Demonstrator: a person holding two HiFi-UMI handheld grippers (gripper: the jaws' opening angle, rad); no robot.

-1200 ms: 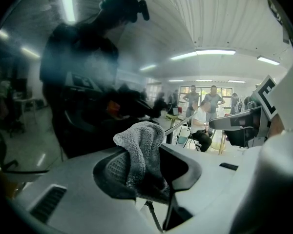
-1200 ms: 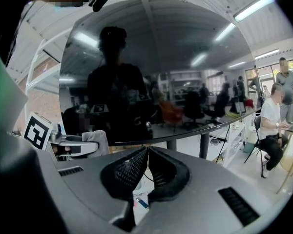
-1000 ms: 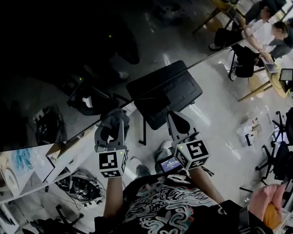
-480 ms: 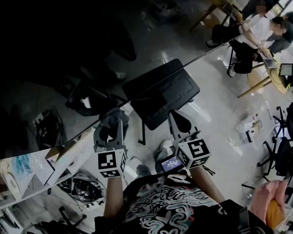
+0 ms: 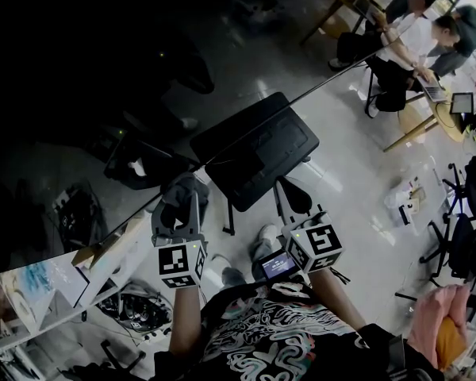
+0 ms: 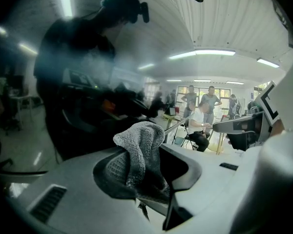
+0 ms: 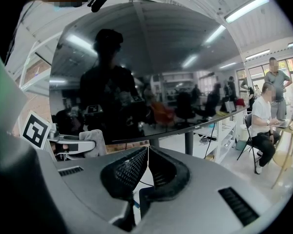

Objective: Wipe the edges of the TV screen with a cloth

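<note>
Closest to the head camera, the person's patterned shirt (image 5: 262,344) filled the bottom of the view, with both arms stretched forward from it. Just ahead, the left hand-held gripper (image 5: 180,201) was clenched on a grey cloth (image 5: 177,209). Its own view showed the cloth (image 6: 139,152) bunched between the two dark pads of the left hand-held gripper (image 6: 147,165), its folded top rising above them. To its right, a short way apart, the right hand-held gripper (image 5: 291,199) was clenched on nothing; in its own view the right hand-held gripper (image 7: 147,153) had its ribbed pads meeting along a thin seam with no thing between them. Beyond the jaws lay the TV screen (image 5: 95,94), a broad dark glossy surface whose lower edge ran diagonally from lower left to upper right. The cloth's top sat right at that lower edge, though contact could not be told. Both gripper views faced the TV screen (image 7: 151,77), which mirrored the person's dark outline and the ceiling lights. Below the screen's left end stood a white shelf (image 5: 32,300) with clutter. Farthest off, past the screen's right end, seated people (image 5: 416,42) worked at a wooden table (image 5: 428,129).
</note>
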